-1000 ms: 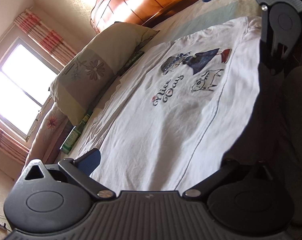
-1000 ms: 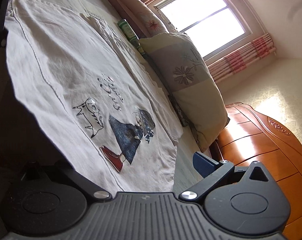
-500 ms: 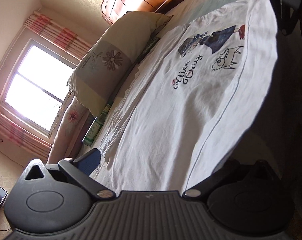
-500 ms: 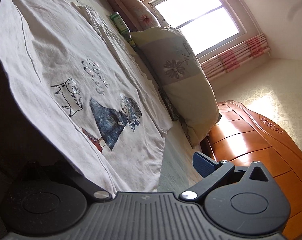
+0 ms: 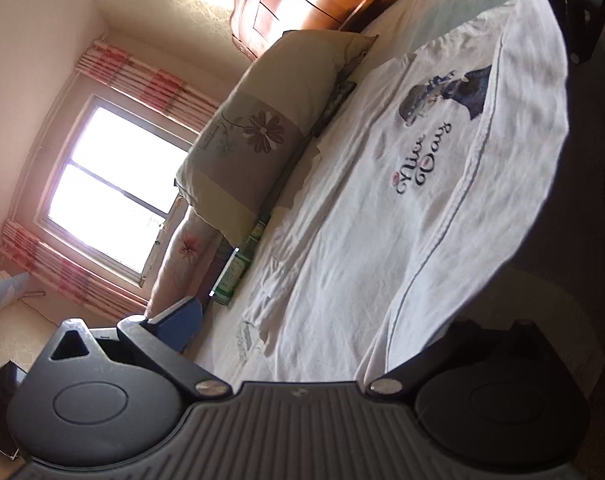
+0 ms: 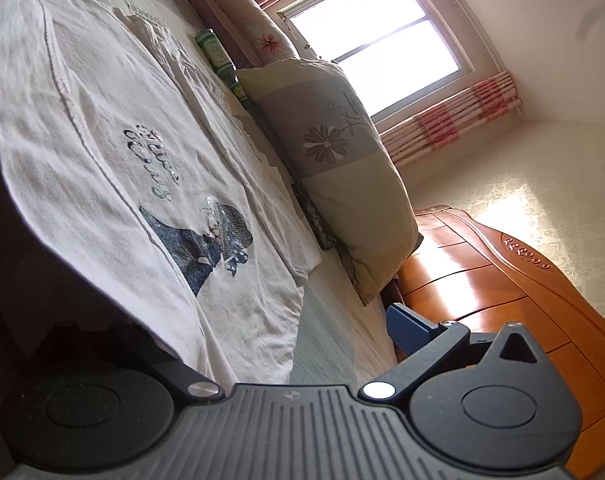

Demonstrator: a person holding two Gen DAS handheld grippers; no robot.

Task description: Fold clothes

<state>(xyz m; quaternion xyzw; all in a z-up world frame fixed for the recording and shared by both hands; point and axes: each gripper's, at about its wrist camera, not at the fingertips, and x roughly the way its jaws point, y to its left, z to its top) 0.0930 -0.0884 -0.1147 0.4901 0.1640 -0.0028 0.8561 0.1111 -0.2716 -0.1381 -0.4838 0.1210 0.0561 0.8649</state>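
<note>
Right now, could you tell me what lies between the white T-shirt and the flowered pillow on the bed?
A green bottle lies on its side in the gap between T-shirt and pillow, with crumpled white fabric beside it; both wrist views show it.

A white T-shirt (image 6: 114, 168) lies spread on the bed (image 6: 334, 344), its near edge lifted and folded over so the hem seam crosses the print of a figure in a hat. The right gripper (image 6: 270, 344) has one blue-padded finger showing beside the shirt; the other is hidden beneath the cloth. A flowered pillow (image 6: 342, 184) and a green bottle (image 6: 218, 60) lie along the bed's far edge, below the window (image 6: 378, 36).
</note>
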